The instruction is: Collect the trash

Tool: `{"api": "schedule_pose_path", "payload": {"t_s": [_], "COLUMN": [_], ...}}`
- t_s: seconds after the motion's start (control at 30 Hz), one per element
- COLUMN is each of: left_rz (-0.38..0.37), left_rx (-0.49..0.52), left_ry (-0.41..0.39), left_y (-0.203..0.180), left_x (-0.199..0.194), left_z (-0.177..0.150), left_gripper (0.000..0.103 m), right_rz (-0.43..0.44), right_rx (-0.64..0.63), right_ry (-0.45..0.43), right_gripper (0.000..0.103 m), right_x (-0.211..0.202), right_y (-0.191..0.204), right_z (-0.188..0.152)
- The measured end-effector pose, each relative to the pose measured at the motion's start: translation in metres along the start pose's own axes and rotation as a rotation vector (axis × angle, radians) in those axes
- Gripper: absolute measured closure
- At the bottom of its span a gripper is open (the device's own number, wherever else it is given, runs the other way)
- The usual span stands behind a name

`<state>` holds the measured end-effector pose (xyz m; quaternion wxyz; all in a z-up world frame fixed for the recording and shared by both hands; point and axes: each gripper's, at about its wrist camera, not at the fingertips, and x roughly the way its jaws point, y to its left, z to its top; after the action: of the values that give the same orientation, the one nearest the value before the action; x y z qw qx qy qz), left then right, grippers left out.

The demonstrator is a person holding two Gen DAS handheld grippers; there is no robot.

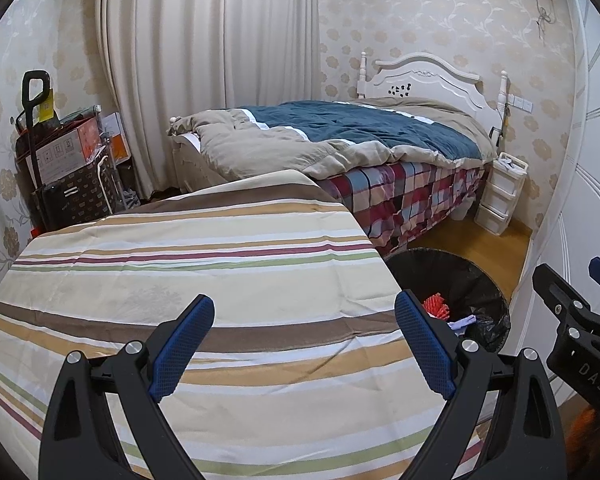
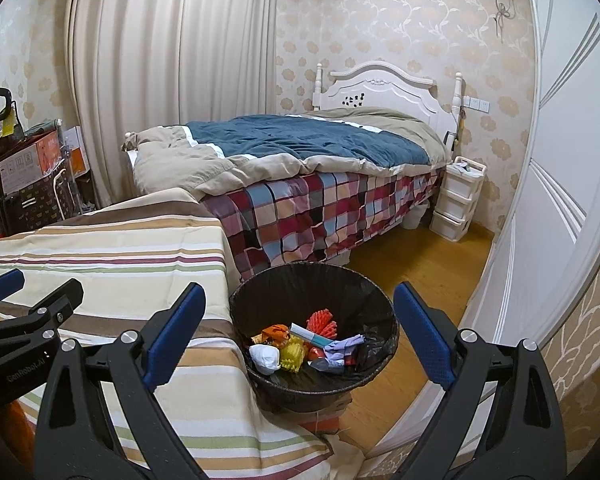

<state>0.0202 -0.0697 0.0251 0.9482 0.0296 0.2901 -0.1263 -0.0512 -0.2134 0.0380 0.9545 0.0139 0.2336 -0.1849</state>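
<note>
A round bin with a black liner (image 2: 260, 300) stands on the wood floor beside the striped-cloth table (image 2: 140, 256). It holds several pieces of trash: a white wad (image 2: 265, 357), a yellow piece (image 2: 293, 354), red foam netting (image 2: 322, 322) and purple wrapping (image 2: 342, 346). My right gripper (image 2: 300, 336) is open and empty, just above the bin. My left gripper (image 1: 306, 344) is open and empty above the striped table (image 1: 180, 264). The bin also shows in the left wrist view (image 1: 472, 280), to the right of the table. The right gripper's body (image 1: 576, 332) shows at that view's right edge.
A bed with a blue and beige quilt (image 2: 300, 144) and checked sheet stands behind the table. A white drawer unit (image 2: 456, 200) sits by the headboard. White wardrobe doors (image 2: 548, 200) line the right. Boxes and a trolley (image 1: 64, 168) are stacked in the left corner by the curtain.
</note>
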Motion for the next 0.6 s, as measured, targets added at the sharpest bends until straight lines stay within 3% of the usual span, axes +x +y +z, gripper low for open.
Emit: {"api": "schedule_pose_path", "payload": {"t_s": [0.6], "left_rz": [-0.002], "left_rx": [0.003], "left_ry": [0.003], "left_y": [-0.0032], "left_x": [-0.0009], "left_z": [-0.0001], "left_gripper": [0.012], "right_rz": [0.0], "right_rx": [0.001], "right_ry": [-0.001], "right_gripper": [0.01], "right_x": [-0.0011], "right_y": [-0.0012], "right_z": [-0.0006]}}
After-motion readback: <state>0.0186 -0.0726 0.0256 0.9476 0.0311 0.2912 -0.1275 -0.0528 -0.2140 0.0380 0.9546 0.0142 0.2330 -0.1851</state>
